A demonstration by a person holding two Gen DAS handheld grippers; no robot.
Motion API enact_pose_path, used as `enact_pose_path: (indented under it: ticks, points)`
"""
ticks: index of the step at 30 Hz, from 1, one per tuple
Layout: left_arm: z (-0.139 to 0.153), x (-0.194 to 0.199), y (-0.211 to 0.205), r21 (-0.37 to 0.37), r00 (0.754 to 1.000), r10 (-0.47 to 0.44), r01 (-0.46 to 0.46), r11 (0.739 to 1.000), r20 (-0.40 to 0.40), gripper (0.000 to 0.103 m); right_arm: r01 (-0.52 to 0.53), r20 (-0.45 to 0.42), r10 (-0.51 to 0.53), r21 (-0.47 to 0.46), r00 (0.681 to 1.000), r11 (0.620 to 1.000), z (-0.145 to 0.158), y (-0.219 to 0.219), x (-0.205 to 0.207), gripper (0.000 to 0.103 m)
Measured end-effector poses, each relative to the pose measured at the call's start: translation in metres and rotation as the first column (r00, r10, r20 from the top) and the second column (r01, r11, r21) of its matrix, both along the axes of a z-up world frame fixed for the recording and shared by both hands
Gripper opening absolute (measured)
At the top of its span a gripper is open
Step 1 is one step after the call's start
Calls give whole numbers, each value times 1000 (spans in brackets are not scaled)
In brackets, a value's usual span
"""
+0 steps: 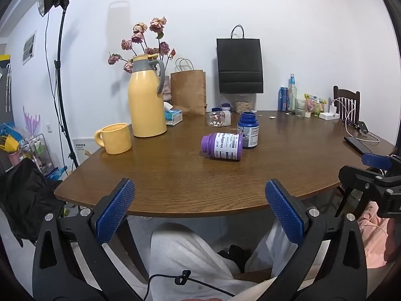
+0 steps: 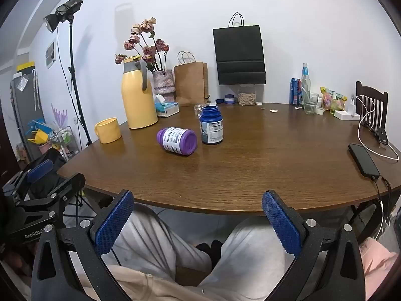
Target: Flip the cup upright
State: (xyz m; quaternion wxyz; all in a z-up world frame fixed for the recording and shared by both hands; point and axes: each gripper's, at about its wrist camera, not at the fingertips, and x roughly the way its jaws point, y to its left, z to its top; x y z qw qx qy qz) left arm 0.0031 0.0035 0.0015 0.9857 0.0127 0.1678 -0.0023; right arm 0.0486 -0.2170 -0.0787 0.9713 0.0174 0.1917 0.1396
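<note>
- Plainly, in the left wrist view the left tool is spread wide and grasps nothing, low in the frame at the near edge of the counter; the yellow cup stands at centre left, rim apparently down, just beside the yellow jug.
- Judging from that, a reach towards the cup could knock the jug or push the cup off the counter edge close by.
- At centre, the purple bottle lies on its side and could roll if brushed.
- From the right wrist view the right tool is likewise released and empty, low in the frame; the yellow cup sits at far left, well apart.
- A long crossing reach may strike the blue bottle.
- Gripping the cup's smooth wall, it may slip during the turn.
</note>
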Motion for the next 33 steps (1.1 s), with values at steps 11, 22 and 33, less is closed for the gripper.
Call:
enact_pose_path:
  ticks: [11,22,33]
  points:
    - [2,-2,0,8,1000,2,-2,1000,1,103,-8,4,8,-2,1000,1000,1,-1,-2,103]
    - [2,-5,-4,20,1000,-1,1,1000,3,103,-11,6,11,-10,1000,1000,-3,5,-2,103]
    - [-2,-4,-7,28,1000,-6,6,1000,-5,103,-11,-11,11,-2,1000,1000,-5,5,0,103]
